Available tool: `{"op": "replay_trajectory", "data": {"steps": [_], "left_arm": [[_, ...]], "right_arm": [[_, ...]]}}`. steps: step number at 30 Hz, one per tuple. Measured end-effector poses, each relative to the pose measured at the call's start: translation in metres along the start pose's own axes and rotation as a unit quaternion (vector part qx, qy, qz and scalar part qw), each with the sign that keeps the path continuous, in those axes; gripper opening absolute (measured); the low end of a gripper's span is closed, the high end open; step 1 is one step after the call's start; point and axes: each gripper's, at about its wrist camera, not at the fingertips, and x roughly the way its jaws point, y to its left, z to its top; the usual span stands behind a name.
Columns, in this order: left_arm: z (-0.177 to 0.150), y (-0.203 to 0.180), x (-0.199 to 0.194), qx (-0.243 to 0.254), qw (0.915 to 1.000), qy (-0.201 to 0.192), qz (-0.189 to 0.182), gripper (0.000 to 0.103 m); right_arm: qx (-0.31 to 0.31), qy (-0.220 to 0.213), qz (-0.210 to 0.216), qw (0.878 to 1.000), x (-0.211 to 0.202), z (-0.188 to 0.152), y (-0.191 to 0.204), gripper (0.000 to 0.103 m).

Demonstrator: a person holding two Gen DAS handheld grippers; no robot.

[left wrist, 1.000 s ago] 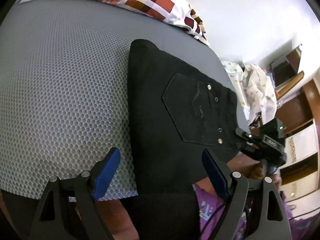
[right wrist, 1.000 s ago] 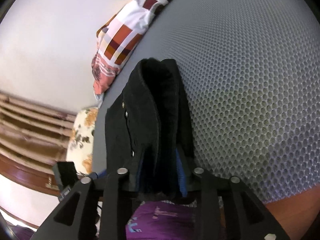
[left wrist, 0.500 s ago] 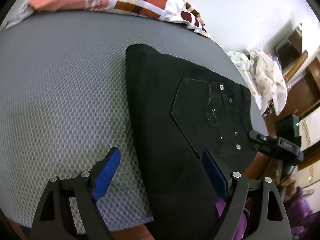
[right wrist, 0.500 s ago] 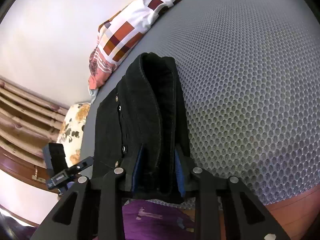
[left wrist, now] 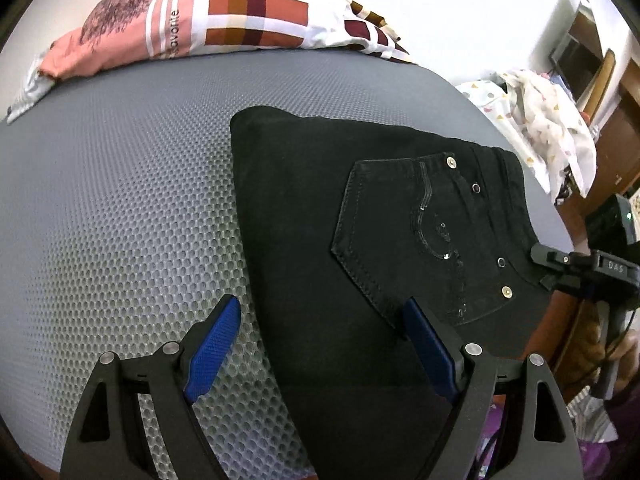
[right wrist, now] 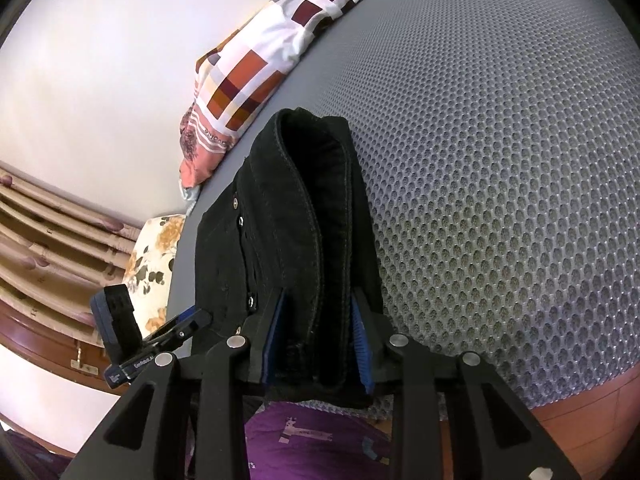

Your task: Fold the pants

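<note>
The black pants (left wrist: 360, 216) lie folded on the grey honeycomb mat (left wrist: 120, 208), back pocket up, their near part hanging over the mat's front edge. My left gripper (left wrist: 320, 344) is open and empty, its blue pads straddling the pants' left edge just above the cloth. My right gripper (right wrist: 316, 340) is shut on the thick waistband end of the pants (right wrist: 304, 208), with the folded layers standing up between its pads. The right gripper also shows at the right edge of the left wrist view (left wrist: 576, 268).
A checked pillow (left wrist: 224, 28) lies along the mat's far edge, also in the right wrist view (right wrist: 256, 64). A white patterned cloth (left wrist: 548, 120) and wooden furniture (left wrist: 616, 136) stand to the right. A floral cushion (right wrist: 154, 264) is past the mat's left side. Purple cloth (right wrist: 316, 440) is below.
The left gripper has moved forward and lower over the pants, still open. The right gripper keeps its grip and has pushed the waistband end a little farther onto the mat.
</note>
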Motion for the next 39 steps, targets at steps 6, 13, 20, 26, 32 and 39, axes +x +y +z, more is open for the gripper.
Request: {"op": "replay_trajectory", "data": {"steps": [6,13,20,26,32,39], "left_arm": [[0.0,-0.004,0.0,0.01,0.9999,-0.002,0.011,0.084],[0.0,-0.009,0.001,0.018,0.9996,-0.001,0.02,0.086],[0.001,-0.012,0.004,0.03,0.9991,-0.002,0.031,0.09],[0.002,-0.011,0.008,0.034,0.9993,0.002,0.017,0.091],[0.002,-0.008,0.012,0.027,0.9996,0.005,-0.002,0.091],[0.006,-0.009,0.014,0.04,0.9991,0.01,-0.007,0.091]], "right_arm": [[-0.007,-0.002,-0.007,1.0,0.0,-0.003,0.003,0.029],[0.0,-0.003,-0.004,1.0,0.002,-0.006,0.004,0.03],[-0.007,0.001,-0.008,1.0,0.003,-0.001,0.007,0.036],[-0.031,0.006,-0.012,0.999,0.007,0.0,0.017,0.047],[-0.071,0.006,-0.019,0.997,0.01,-0.004,0.03,0.062],[-0.088,-0.006,-0.024,0.996,0.009,-0.008,0.036,0.067]]}}
